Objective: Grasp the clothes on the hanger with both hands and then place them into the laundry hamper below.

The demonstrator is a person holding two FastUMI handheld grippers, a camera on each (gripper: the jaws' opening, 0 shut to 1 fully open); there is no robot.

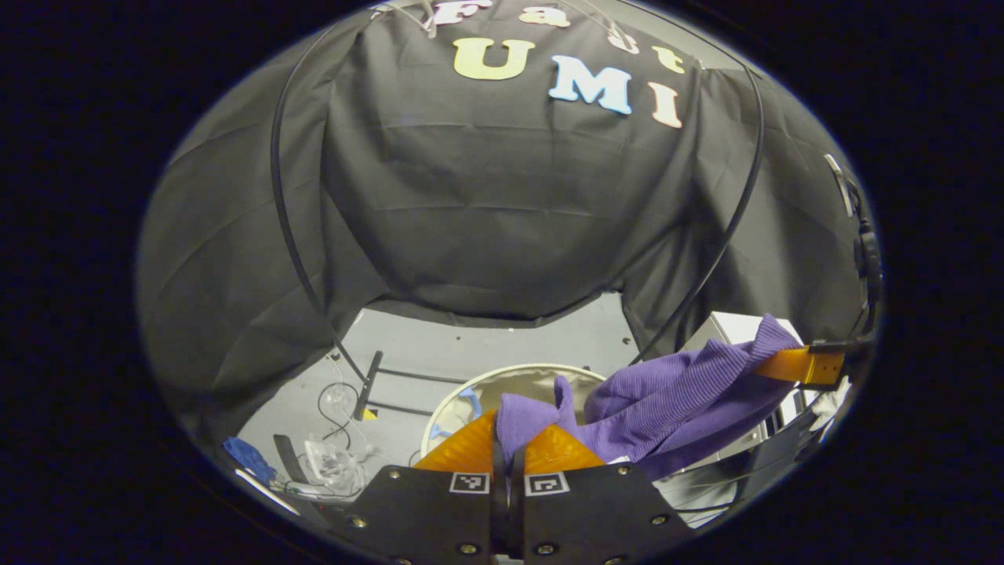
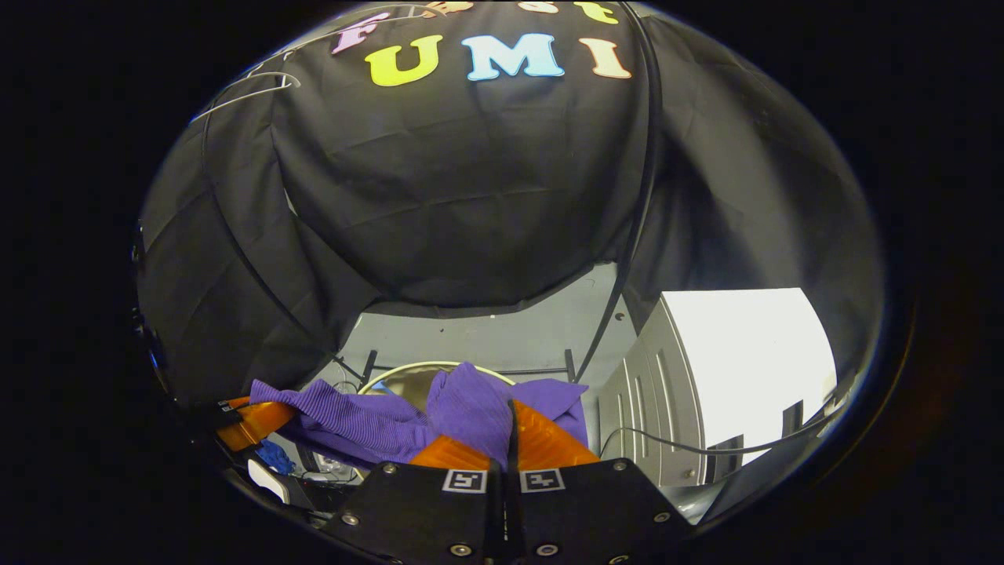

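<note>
A purple ribbed garment [image 1: 674,396] hangs stretched between my two grippers, above the round white-rimmed laundry hamper [image 1: 502,375]. My left gripper [image 1: 510,439] is shut on one bunched end of the cloth, its orange fingers [image 1: 467,449] pressed together around it. The right gripper [image 1: 800,365] shows at the far right of the left gripper view, pinching the other end. In the right gripper view my right gripper [image 2: 506,439] is shut on the purple garment [image 2: 463,408], which sags leftward to the left gripper [image 2: 255,420]. The hamper [image 2: 392,375] rim peeks out behind the cloth.
An empty wire hanger [image 2: 251,82] hangs high up by the wall. A white cabinet [image 2: 722,369] stands to the right of the hamper. Cables, a blue cloth [image 1: 249,457] and small clutter lie on the grey floor left of the hamper. A black rack's feet [image 1: 369,384] stand behind it.
</note>
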